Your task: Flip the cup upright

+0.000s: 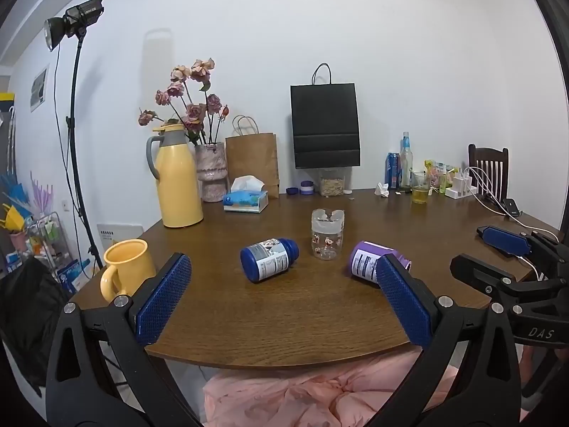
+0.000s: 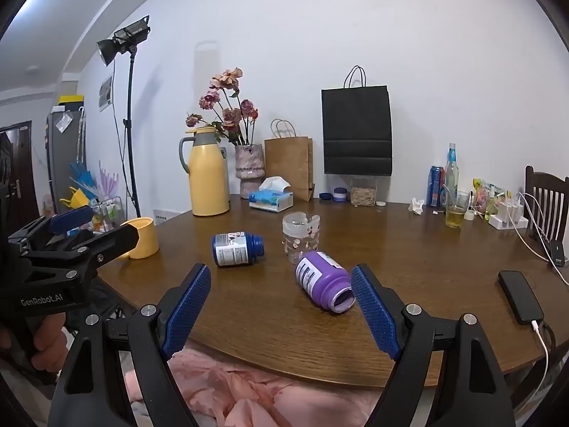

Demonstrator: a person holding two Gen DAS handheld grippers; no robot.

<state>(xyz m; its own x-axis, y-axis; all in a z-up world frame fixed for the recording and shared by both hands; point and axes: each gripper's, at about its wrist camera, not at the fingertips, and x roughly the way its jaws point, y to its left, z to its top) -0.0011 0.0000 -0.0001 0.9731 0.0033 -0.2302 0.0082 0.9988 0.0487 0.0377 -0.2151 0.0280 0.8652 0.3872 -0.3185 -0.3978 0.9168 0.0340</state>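
clear glass cup inverted mid-table (between two toppled bottles), both grippers spread wide, empty

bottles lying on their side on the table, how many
2. The blue bottle lies near the table's middle, left of the clear glass jar. The purple bottle lies right of it, nearer the front edge, its open mouth toward the right gripper. None appears hidden.
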